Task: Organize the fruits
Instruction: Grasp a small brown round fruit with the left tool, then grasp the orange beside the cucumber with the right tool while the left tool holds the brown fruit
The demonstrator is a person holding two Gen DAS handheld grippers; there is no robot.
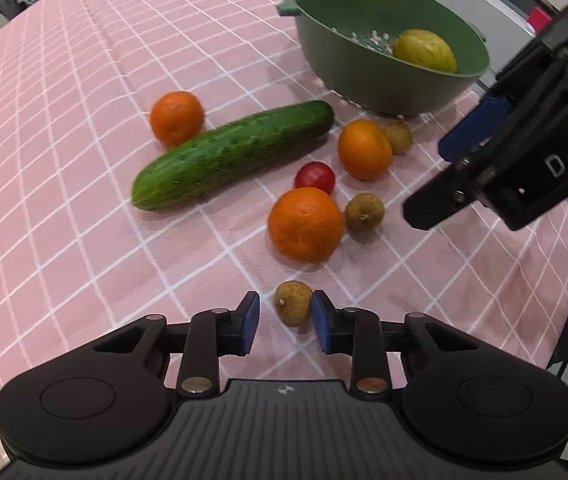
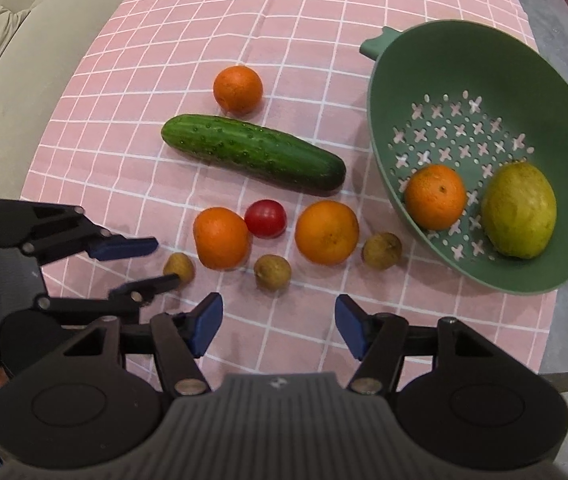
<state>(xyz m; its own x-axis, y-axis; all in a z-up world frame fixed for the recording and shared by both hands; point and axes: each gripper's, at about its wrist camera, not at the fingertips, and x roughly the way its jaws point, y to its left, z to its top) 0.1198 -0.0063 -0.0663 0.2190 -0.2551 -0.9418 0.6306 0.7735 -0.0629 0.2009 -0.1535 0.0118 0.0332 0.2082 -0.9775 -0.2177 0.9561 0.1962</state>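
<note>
Pink checked tablecloth (image 2: 132, 128) over the table, grey sofa (image 2: 24, 40) off far left. Green colander (image 2: 383, 128) on the right, tipped toward the loose fruit, likely so pieces can go in low over the rim. Already inside: one orange (image 2: 435, 197) and a yellow-green fruit (image 2: 519, 210). Loose on cloth: cucumber (image 2: 254, 153) lying across the middle, far orange (image 2: 238, 90) beyond it, tomato (image 2: 265, 218) between two oranges (image 2: 222, 238) (image 2: 327, 232), three small brown fruits along the near row.

Left gripper (image 1: 285, 316): fingers apart but narrowed, bracketing the nearest small brown fruit (image 1: 293, 303); right pad just touching or very close, left pad with a gap. Not yet clamped. Reads as closing for a pick.

Right gripper (image 2: 278, 326): spread wide, holding nothing, hovering over bare cloth near the front edge; middle brown fruit (image 2: 272, 272) just beyond its tips, colander off to its right.

Risk: round fruit may roll out as the pads close.
</note>
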